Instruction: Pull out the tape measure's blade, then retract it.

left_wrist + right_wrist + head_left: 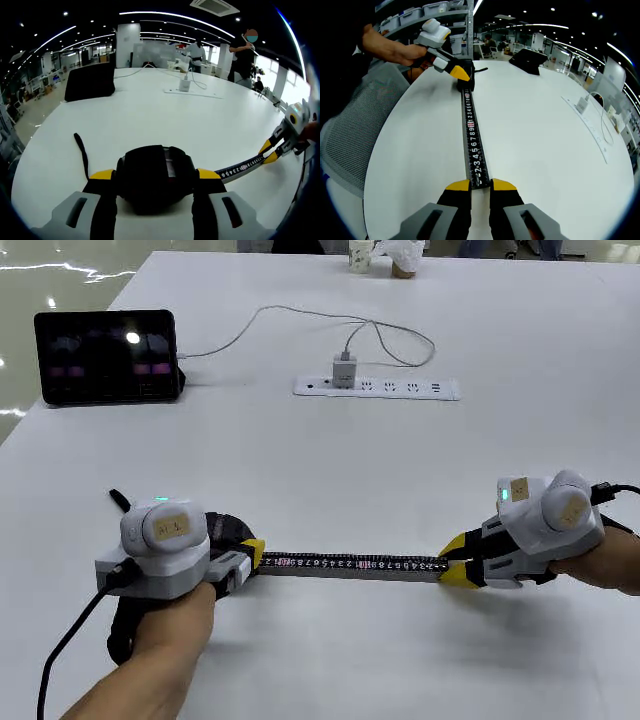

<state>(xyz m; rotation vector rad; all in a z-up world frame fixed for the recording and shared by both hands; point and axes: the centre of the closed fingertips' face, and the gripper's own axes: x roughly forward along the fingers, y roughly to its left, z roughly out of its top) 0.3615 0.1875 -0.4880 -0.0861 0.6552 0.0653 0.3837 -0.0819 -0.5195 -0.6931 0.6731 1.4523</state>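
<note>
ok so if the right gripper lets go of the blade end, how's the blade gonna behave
The blade runs straight between the right gripper and the case, so it is probably stiff enough to hold its line. Being thin, it may buckle if pushed sideways. Released, it would likely snap back toward the case.

Smooth white table [300,470] with a soft sheen, matt black plastic tape measure case [155,175], dark smooth blade [350,564], glossy tablet screen [107,355], white plastic power strip [400,389]
</note>
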